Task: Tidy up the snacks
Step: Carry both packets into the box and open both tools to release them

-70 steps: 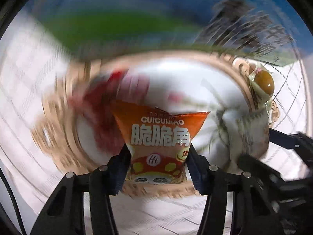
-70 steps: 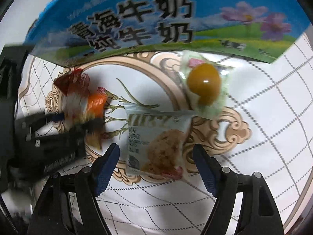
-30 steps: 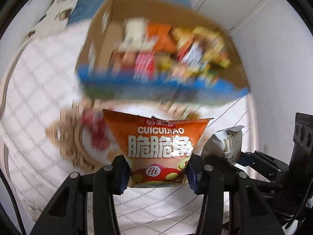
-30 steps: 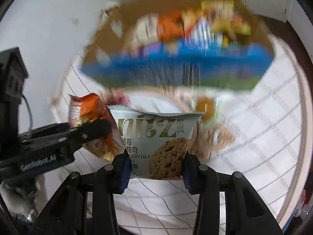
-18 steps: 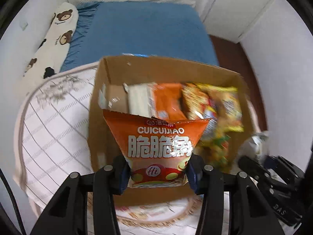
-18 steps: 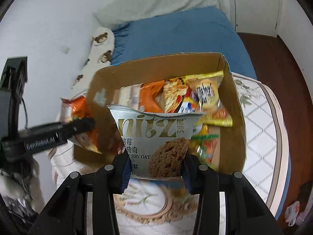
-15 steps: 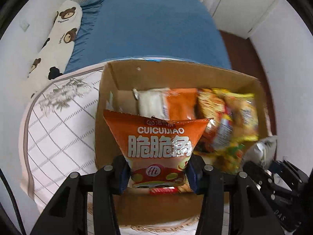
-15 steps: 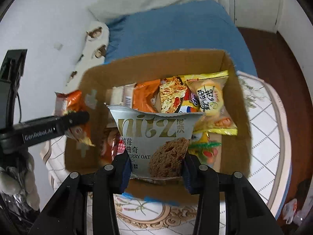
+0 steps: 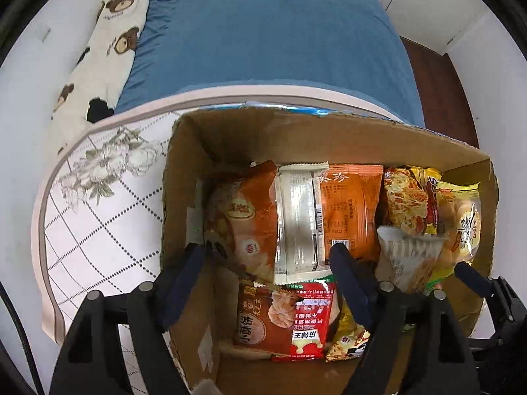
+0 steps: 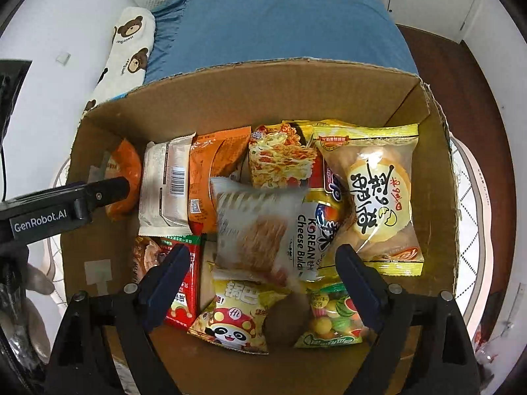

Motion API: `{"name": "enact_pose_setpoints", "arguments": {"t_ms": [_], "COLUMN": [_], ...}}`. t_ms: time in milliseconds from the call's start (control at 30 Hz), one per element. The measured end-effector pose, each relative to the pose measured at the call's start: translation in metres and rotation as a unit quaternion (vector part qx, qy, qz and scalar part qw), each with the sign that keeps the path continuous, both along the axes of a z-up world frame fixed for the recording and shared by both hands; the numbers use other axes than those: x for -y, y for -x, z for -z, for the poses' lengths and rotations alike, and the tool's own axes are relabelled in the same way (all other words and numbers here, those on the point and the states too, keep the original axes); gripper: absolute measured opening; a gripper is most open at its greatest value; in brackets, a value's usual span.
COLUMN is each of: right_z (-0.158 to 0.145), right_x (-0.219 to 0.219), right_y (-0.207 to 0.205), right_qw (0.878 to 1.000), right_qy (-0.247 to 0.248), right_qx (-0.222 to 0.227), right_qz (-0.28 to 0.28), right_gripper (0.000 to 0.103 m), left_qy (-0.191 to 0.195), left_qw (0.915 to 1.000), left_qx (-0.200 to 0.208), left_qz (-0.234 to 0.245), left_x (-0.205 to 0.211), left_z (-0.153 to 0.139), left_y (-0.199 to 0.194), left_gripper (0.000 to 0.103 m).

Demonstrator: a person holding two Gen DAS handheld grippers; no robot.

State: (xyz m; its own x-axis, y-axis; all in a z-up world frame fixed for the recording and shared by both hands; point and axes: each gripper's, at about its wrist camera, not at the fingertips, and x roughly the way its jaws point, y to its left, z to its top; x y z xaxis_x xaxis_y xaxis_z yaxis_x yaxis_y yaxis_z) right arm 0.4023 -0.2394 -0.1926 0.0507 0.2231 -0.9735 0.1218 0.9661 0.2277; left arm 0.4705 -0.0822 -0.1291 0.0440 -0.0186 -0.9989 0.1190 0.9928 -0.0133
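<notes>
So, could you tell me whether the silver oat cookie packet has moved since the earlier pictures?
Yes. The cookie packet has left the right gripper, now open, and lies blurred atop snacks inside the cardboard box.

Left gripper (image 9: 268, 271) and right gripper (image 10: 263, 271) side by side — fingers spread wide, gripping nothing.

cardboard box (image 10: 230, 98): open, packed with snacks | silver oat-cookie packet (image 10: 260, 230): blurred, atop the pile

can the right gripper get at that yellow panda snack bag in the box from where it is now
Probably yes. The right gripper is open above the cardboard box, and the yellow panda bag lies uncovered just below it, with nothing lying over it.
</notes>
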Motion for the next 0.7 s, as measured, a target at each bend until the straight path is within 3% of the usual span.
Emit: {"name": "enact_pose_setpoints", "arguments": {"t_ms": [67, 367, 700], "right_z": [0.0, -0.011, -0.039], "right_x": [-0.001, 0.007, 0.011], "right_y": [0.001, 0.018, 0.058], "right_qw": [1.0, 1.0, 0.998], "right_qy": [0.006, 0.016, 0.041], "right_qx": [-0.001, 0.013, 0.049], "right_qz": [-0.002, 0.007, 0.013], "right_gripper": [0.094, 0.094, 0.097], "left_qy": [-0.009, 0.012, 0.007], "left_qw": [0.9999, 0.9994, 0.9942], "left_qx": [0.011, 0.031, 0.107], "left_qz": [0.005, -0.005, 0.008], "left_x": [0.002, -0.001, -0.002], "left_z": [-0.002, -0.013, -0.047], "left_y": [0.002, 0.032, 0.092], "left_gripper": [0.089, 0.089, 0.089]}}
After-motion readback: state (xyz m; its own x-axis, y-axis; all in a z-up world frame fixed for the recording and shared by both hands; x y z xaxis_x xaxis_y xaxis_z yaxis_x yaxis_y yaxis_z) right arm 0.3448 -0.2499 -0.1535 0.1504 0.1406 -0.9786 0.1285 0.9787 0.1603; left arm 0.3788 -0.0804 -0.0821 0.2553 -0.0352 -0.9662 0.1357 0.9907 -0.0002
